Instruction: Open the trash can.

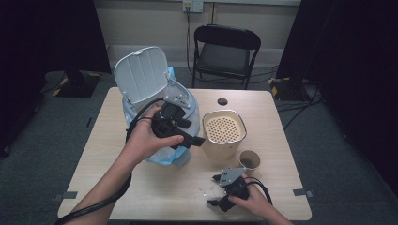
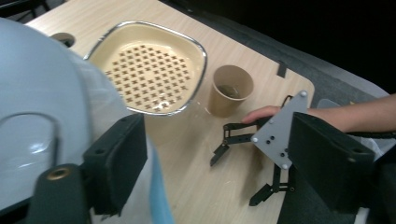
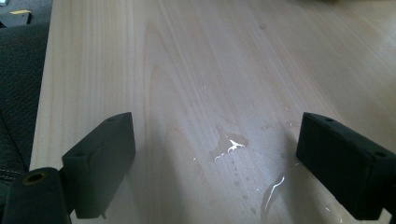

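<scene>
Pale wood of the table runs under everything, and nearest the person the right gripper rests low on it, jaws spread wide with nothing between them; the right gripper view looks down on a small puddle of spilled water on the bare boards. Just beyond that hand stands a brown paper cup, upright, and behind it a cream strainer basket with a perforated floor, sitting apart from the cup.

Left of the basket, the left gripper hovers at the near side of a small white lidded bin, whose lid stands tipped up and back. A pale blue liner bag hangs over the bin's rim and down its front. In the left gripper view its 2 jaws stand apart and empty, one close against the bin's white wall and the liner, not pinching either.

My reading: the work in hand is on the bin and its liner, and the left jaws are between grips. The next move likely calls for bringing them onto the liner's edge squarely before closing, since thin film slips. A black folding chair stands beyond the table.
</scene>
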A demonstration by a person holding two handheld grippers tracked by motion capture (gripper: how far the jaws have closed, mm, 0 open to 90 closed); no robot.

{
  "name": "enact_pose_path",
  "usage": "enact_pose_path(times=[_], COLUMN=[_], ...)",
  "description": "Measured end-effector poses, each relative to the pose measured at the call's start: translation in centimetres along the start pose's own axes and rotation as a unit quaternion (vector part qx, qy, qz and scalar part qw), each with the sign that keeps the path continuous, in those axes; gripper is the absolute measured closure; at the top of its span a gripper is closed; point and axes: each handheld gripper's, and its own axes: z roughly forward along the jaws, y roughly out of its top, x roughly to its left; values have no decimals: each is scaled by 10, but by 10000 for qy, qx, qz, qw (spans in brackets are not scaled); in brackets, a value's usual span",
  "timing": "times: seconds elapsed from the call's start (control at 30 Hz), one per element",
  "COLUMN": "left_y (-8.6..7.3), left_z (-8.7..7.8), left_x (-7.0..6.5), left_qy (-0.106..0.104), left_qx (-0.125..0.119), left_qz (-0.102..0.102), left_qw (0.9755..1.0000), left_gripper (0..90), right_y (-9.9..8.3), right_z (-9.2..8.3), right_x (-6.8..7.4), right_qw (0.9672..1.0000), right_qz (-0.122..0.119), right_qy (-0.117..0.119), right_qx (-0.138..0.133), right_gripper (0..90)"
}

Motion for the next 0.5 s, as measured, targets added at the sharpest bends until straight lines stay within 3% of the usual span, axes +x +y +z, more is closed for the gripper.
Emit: enact_pose_path(times=[0.13, 0.23, 0.33, 0.37, 0.43, 0.5], left_y=[-4, -7, -9, -9, -10, -11], left_z=[7, 13, 20, 21, 26, 31], left_x=[-3, -4, -10, -11, -14, -18], left_qy=[-210, -263, -115, -154, -301, -299], left_qx=[-76, -11, 26, 56, 60, 101], left_qz=[103, 104, 251, 351, 352, 433], left_qw=[9997, 9996, 9996, 9992, 9989, 9986], left_gripper=[159, 159, 157, 156, 158, 158], right_y=[0, 0, 0, 0, 0, 0], right_z=[0, 0, 0, 0, 0, 0], right_x=[0, 0, 0, 0, 0, 0], right_qw=[10000, 10000, 10000, 10000, 10000, 10000], right_qz=[0, 4, 3, 6, 2, -2], right_qy=[0, -5, -5, -5, -6, -2], right_qx=[1, 2, 2, 3, 3, 5], right_gripper=[109, 109, 109, 109, 109, 108])
